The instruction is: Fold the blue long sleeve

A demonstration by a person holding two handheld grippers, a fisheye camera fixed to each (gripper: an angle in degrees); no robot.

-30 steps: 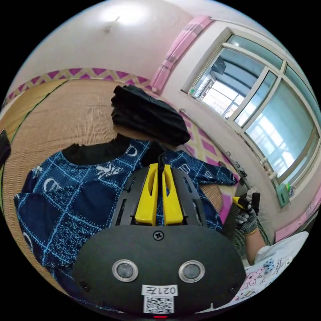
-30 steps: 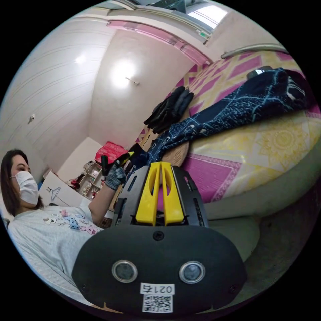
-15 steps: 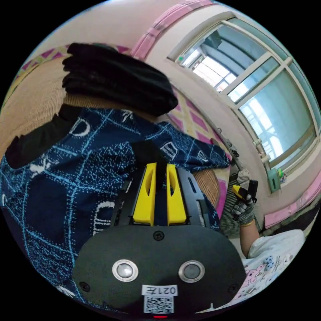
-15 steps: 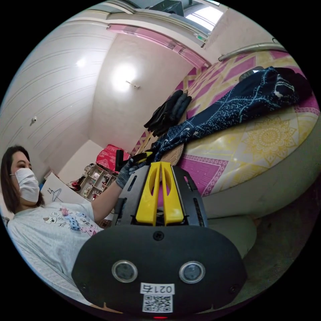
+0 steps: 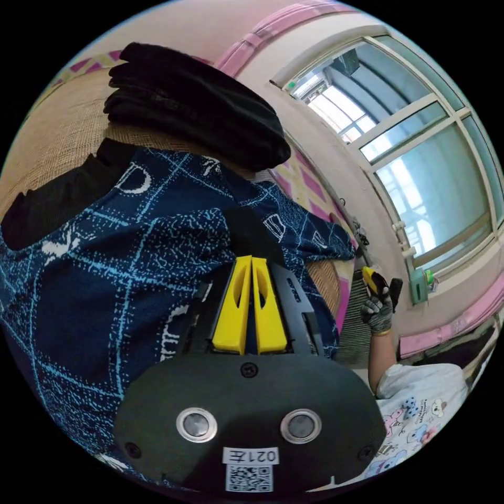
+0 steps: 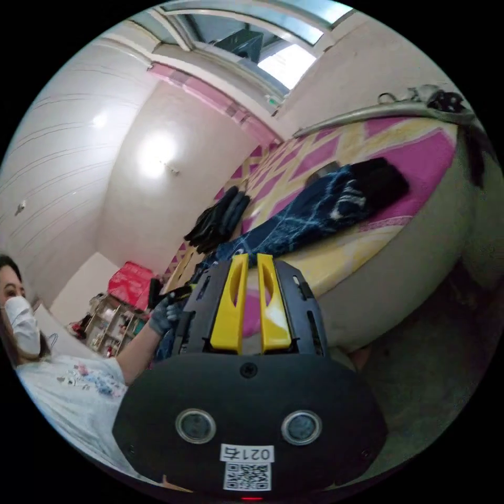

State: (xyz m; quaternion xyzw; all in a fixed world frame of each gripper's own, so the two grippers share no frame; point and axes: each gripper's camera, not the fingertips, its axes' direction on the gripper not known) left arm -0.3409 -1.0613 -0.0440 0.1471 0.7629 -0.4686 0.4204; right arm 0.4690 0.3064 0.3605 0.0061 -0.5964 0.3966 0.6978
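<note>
Your dark blue long-sleeved top with its pale blue line pattern (image 5: 105,252) lies spread on the woven straw mat (image 5: 58,131), one sleeve (image 6: 315,210) reaching out over the pink and yellow patterned mattress (image 6: 420,152). Your left gripper (image 5: 251,260) has its yellow jaws pressed together at the black cuff (image 5: 247,236); whether cloth sits between them you cannot tell. Your right gripper (image 6: 248,257) hangs beside the mattress edge, jaws slightly apart, holding nothing. A folded pile of black clothes (image 5: 194,105) sits just beyond the top's collar.
</note>
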